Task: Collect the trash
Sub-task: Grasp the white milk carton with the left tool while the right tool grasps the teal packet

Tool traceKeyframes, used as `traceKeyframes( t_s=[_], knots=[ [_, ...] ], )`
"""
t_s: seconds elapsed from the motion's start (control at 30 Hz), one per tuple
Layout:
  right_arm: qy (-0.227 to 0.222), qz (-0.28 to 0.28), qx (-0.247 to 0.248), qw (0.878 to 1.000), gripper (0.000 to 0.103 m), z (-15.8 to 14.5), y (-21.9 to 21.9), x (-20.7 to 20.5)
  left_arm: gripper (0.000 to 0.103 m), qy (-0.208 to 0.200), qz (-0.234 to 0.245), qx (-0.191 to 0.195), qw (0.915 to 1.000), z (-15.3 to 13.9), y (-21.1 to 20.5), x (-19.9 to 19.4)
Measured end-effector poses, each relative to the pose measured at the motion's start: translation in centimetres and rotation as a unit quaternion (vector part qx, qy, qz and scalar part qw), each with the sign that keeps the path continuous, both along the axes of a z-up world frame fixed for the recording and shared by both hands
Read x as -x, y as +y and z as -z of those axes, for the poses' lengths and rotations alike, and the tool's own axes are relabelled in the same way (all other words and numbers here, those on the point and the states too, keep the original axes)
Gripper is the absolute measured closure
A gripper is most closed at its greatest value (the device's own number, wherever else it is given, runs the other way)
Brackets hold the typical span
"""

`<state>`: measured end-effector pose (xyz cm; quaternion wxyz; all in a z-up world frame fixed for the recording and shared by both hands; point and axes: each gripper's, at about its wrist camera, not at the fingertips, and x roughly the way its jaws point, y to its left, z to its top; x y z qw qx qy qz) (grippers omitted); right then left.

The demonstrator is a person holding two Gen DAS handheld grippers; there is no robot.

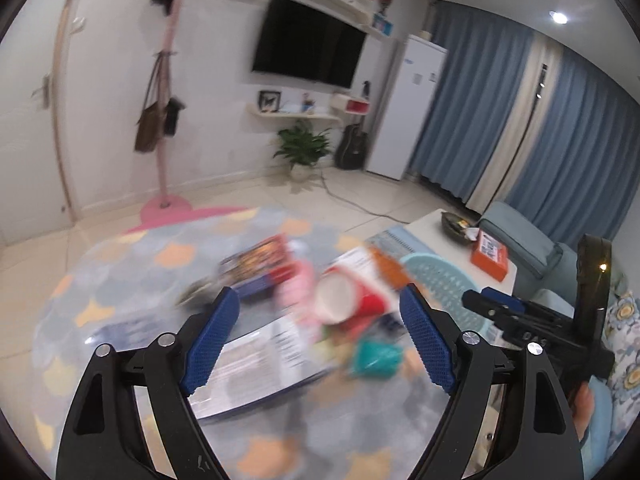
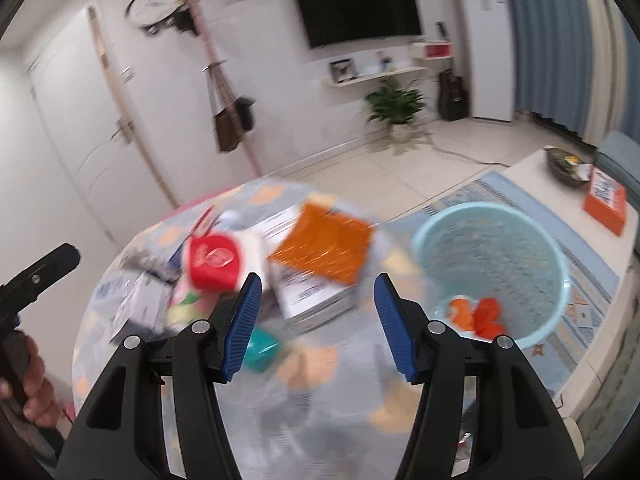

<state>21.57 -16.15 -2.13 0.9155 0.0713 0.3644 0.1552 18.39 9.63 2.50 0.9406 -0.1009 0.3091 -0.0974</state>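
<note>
Both claws hang released: left claw (image 1: 320,304) and right claw (image 2: 318,292) grasp nothing above the round worktop (image 2: 320,400). Blurred litter lies there, including a red cup (image 2: 212,262). 2 orange scraps (image 2: 476,314) sit inside the blue basket (image 2: 440,224) beside it.

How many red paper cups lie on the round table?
1: the red paper cup lies on its side among the clutter on the table, left of the orange packet. Blur and clutter may hide others.
</note>
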Motion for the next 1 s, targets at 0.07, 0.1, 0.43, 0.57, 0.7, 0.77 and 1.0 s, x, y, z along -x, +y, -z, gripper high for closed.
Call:
traceKeyframes(
  t_s=[0.07,0.1,0.43,0.57,0.7,0.77,1.0],
  knots=[
    [-0.001,-0.017,0.009,1.000,0.048,0.7,1.3,0.1,0.019,0.007,0.002,-0.006,1.0000,1.1,1.9,0.0],
    [-0.002,-0.023,0.016,1.000,0.048,1.2,2.0,0.1,0.019,0.016,0.001,-0.012,0.9998,2.0,2.8,-0.4],
    [0.047,-0.074,0.013,0.996,0.050,4.9,4.8,-1.0,0.020,0.067,0.020,0.022,0.9973,7.2,6.0,-2.5],
    [0.063,-0.090,0.016,0.994,0.050,5.7,5.7,-1.5,0.019,0.081,0.039,0.034,0.9953,8.0,5.9,-2.7],
    [0.089,-0.121,0.004,0.989,0.050,6.5,6.1,-1.3,0.019,0.112,0.084,0.040,0.9893,8.5,5.2,-1.4],
    [0.090,-0.129,0.004,0.988,0.050,6.6,6.1,-1.0,0.019,0.120,0.102,0.030,0.9870,8.8,4.3,-0.4],
    [0.093,-0.152,0.018,0.984,0.049,6.8,6.7,1.1,0.019,0.125,0.110,-0.007,0.9861,9.8,1.5,1.6]
  ],
)
